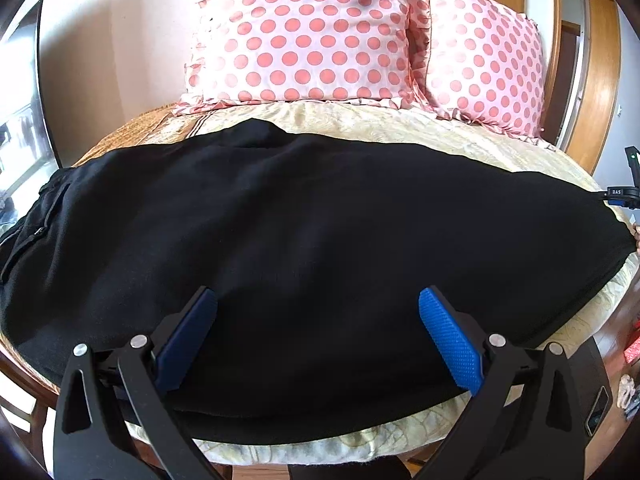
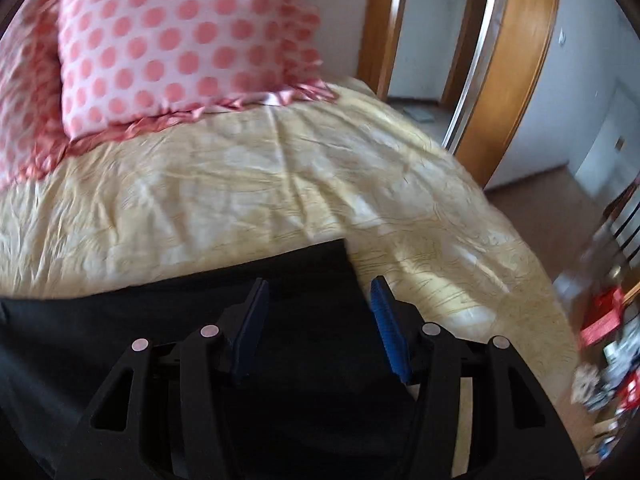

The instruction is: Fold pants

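Note:
Black pants lie flat across the bed, waistband and a zip pocket at the left, leg end at the right. My left gripper hovers open over the near middle of the pants, its blue pads wide apart and empty. In the right wrist view the leg end of the pants lies on the cream bedcover. My right gripper is open just over the far right corner of the leg end, holding nothing. It also shows at the right edge of the left wrist view.
Two pink polka-dot pillows stand at the head of the bed. A wooden door frame and open doorway lie beyond the bed's right side. Cluttered items sit at the far right. The bed's wooden edge runs along the front.

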The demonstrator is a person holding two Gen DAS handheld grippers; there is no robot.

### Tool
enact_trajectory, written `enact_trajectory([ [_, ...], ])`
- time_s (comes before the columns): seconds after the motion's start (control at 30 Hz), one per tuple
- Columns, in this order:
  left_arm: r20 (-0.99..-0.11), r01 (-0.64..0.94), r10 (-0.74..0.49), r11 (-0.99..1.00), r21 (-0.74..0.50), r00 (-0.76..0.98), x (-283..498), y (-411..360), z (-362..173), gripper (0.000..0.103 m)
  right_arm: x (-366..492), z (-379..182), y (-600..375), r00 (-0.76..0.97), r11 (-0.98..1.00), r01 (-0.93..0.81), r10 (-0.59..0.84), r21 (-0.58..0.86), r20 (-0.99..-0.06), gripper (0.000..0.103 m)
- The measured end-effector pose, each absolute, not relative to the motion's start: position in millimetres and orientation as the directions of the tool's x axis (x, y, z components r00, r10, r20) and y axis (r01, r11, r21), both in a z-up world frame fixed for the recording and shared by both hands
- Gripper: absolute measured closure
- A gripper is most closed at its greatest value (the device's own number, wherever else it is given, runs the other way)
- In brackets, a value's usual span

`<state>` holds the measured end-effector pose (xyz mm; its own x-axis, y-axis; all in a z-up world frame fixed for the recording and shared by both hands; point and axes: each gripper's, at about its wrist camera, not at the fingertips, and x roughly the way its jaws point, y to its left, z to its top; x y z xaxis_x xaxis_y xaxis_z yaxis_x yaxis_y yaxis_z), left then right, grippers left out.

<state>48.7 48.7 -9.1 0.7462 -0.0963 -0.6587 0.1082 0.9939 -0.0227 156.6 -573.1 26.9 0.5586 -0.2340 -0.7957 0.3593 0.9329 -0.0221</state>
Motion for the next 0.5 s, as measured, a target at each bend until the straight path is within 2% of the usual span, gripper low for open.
enact_trajectory([
  [0.1,-0.663,0.100,-0.077,0.995,-0.004,0.744,50.1,46.1,-9.8,0.002,161.0,20.8,-579.7,0.573,0.944,0.327,-0.166,0.038,-0.802,0.053],
  [0.13,-0.666,0.098,-0.069,0.995,0.006,0.743,51.1,44.9,-10.3,0.002,163.3,18.6,-575.3,0.571,0.948,0.317,-0.162,0.034,-0.805,0.058],
  [0.17,-0.667,0.098,-0.066,0.995,0.011,0.742,51.7,44.4,-10.5,0.002,168.4,16.2,-570.6,0.581,0.951,0.307,-0.162,0.030,-0.798,0.072],
  [0.2,-0.668,0.098,-0.064,0.995,0.013,0.741,52.1,44.5,-10.5,0.002,166.4,17.5,-569.0,0.590,0.954,0.298,-0.156,0.034,-0.792,0.080],
  [0.27,-0.668,0.097,-0.065,0.995,0.012,0.741,53.0,44.5,-10.7,0.002,162.2,19.7,-569.0,0.611,0.953,0.299,-0.159,0.039,-0.776,0.088],
  [0.43,-0.668,0.095,-0.060,0.995,0.017,0.742,56.7,43.3,-11.4,0.002,157.1,35.0,-558.7,0.667,0.958,0.285,-0.217,-0.024,-0.713,0.089],
  [0.5,-0.667,0.092,-0.058,0.996,0.017,0.743,58.0,42.5,-11.7,0.002,162.7,34.4,-560.2,0.654,0.958,0.284,-0.225,-0.042,-0.722,0.089],
])
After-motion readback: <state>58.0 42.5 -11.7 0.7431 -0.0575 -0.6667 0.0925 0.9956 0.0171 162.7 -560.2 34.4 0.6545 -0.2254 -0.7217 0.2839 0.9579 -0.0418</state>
